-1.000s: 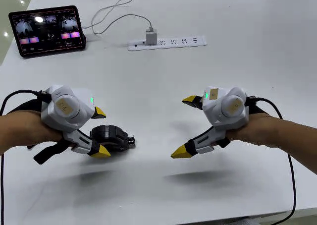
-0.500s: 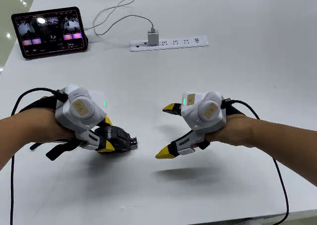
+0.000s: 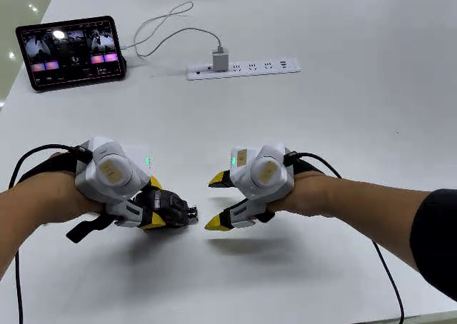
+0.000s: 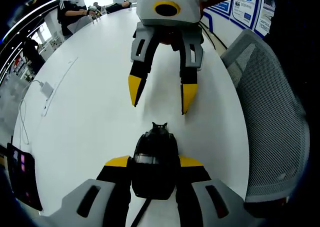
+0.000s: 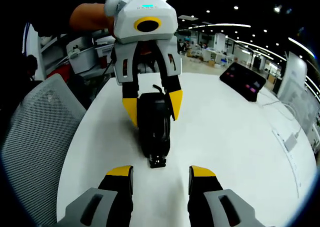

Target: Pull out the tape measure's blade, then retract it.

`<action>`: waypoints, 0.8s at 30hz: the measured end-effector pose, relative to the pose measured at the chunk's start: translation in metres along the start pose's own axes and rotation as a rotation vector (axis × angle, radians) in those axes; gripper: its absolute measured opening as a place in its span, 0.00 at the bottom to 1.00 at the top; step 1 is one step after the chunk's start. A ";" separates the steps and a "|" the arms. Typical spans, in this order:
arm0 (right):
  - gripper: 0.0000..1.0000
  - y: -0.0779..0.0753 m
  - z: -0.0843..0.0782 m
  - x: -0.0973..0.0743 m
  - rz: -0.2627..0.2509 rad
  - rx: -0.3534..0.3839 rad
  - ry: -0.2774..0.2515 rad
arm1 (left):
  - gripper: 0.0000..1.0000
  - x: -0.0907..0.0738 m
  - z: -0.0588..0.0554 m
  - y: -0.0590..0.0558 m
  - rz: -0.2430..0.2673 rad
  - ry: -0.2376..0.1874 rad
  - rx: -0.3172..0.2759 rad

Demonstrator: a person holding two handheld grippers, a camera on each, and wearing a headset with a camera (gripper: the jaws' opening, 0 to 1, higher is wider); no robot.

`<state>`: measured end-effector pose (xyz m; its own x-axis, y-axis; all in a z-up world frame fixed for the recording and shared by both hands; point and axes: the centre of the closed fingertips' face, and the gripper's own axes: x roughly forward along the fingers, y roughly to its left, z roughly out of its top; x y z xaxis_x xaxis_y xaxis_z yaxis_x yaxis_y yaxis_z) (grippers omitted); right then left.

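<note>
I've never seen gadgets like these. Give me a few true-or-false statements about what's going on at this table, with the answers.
1. The left tongs are shut on the tape measure. True.
2. The right tongs grip the blade's tip. False: they are open, just short of it.
3. The blade lies pulled out across the table. False: none of it is drawn out.
4. A tablet with a lit screen stands beyond the tongs. True.

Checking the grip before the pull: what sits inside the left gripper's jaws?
The left gripper clamps the black tape measure; its hook end pokes out toward the open right gripper. The jaws cover the case's flanks.
</note>
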<state>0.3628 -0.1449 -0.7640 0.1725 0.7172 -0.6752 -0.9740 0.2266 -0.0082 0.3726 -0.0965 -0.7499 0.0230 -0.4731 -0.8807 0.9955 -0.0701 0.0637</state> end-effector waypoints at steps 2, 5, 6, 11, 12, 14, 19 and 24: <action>0.36 0.001 0.002 0.005 0.014 -0.007 0.013 | 0.29 0.000 0.000 0.000 -0.002 0.001 -0.003; 0.24 0.001 0.002 0.011 0.027 -0.013 0.031 | 0.29 0.000 0.000 0.000 -0.001 0.001 -0.012; 0.20 0.002 0.002 0.013 0.034 -0.016 0.036 | 0.29 0.001 0.000 0.000 -0.002 0.003 -0.015; 0.20 0.001 -0.003 0.020 0.040 -0.028 0.068 | 0.30 0.002 -0.001 0.000 -0.007 0.020 -0.012; 0.19 0.001 -0.003 0.021 0.040 -0.028 0.072 | 0.30 0.002 -0.002 0.001 -0.009 0.021 -0.011; 0.18 0.000 -0.005 0.024 0.043 -0.030 0.079 | 0.30 0.003 -0.003 0.001 -0.014 0.021 -0.017; 0.16 0.001 -0.007 0.029 0.052 -0.032 0.090 | 0.30 0.003 -0.003 0.001 -0.018 0.023 -0.024; 0.12 0.006 -0.006 0.035 0.061 -0.046 0.097 | 0.30 0.004 -0.004 0.002 -0.010 0.031 -0.021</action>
<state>0.3625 -0.1220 -0.7923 0.1003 0.6608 -0.7438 -0.9883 0.1525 0.0021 0.3751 -0.0952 -0.7549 0.0157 -0.4448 -0.8955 0.9974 -0.0557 0.0452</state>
